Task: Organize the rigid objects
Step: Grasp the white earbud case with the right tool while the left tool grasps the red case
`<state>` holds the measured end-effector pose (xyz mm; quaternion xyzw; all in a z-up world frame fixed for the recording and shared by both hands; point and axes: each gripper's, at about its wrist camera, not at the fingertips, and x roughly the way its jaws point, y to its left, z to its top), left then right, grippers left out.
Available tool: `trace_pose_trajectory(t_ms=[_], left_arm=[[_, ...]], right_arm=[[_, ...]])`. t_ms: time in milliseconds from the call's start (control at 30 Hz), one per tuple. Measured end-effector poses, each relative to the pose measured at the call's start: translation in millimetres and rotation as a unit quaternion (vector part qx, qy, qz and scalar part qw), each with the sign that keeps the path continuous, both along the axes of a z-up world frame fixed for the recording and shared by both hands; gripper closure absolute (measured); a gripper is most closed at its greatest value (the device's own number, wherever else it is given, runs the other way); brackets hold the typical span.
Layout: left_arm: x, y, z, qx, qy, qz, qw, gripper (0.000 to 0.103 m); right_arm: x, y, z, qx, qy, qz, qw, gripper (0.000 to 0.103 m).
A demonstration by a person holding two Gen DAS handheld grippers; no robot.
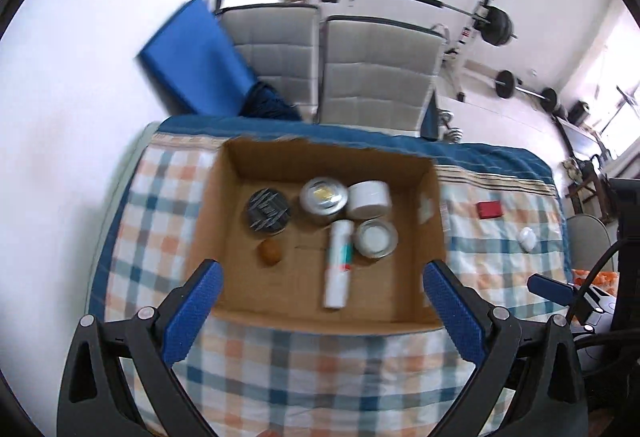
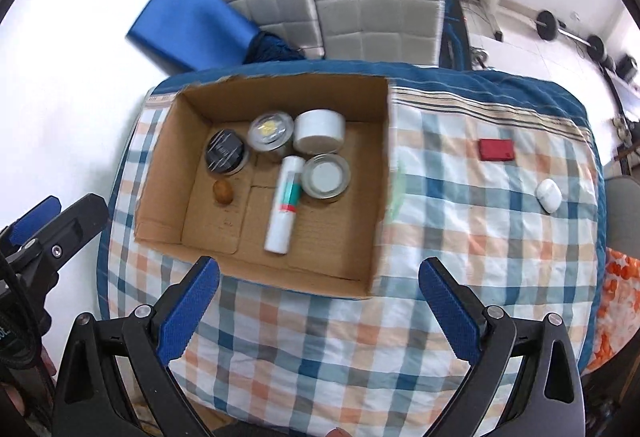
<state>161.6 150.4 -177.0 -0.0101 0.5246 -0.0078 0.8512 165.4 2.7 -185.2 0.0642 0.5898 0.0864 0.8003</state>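
Note:
An open cardboard box (image 1: 428, 173) (image 2: 380, 173) sits on a checked tablecloth. Inside lie a black-lidded jar (image 1: 267, 212) (image 2: 225, 155), a clear-lidded tin (image 1: 323, 199) (image 2: 271, 130), a white tub (image 1: 369, 199) (image 2: 319, 131), a round tin (image 1: 376, 238) (image 2: 326, 176), a white tube (image 1: 339, 264) (image 2: 285, 199) and a small brown ball (image 1: 270, 252) (image 2: 223, 191). A red case (image 1: 490, 209) (image 2: 497, 149) and a white earbud case (image 1: 528, 237) (image 2: 549, 195) lie on the cloth right of the box. My left gripper (image 1: 322, 273) is open and empty above the box's near edge. My right gripper (image 2: 318, 271) is open and empty above the box's near right corner.
Two grey padded chairs (image 2: 372, 5) stand behind the table, with a blue mat (image 2: 188, 25) leaning at the left. Barbells and a weight rack (image 1: 484, 17) stand at the back right. The left gripper shows at the left edge of the right wrist view (image 2: 44, 233).

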Motion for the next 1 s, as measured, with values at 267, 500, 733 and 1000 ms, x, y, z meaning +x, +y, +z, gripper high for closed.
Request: trace_pose_trajectory(t_ms=[267, 500, 733, 1000], left_arm=[[63, -133, -23, -0.003, 0.014, -0.098, 0.9951, 0.0], [128, -240, -91, -0.009, 0.087, -0.151, 0.9846, 0.0], [191, -311, -193, -0.002, 0.195, -0.149, 0.9694, 0.0], [217, -344, -276, -0.001, 0.277, -0.138, 0.9508, 0.001]], right_arm=[[22, -128, -8, -0.01, 0.014, -0.097, 0.995, 0.001], [54, -264, -61, -0.024, 0.065, -0.199, 0.977, 0.001], [86, -365, -153, 0.049, 0.148, -0.301, 0.941, 0.001], [108, -395, -213, 0.069, 0.182, -0.334, 0.922, 0.02]])
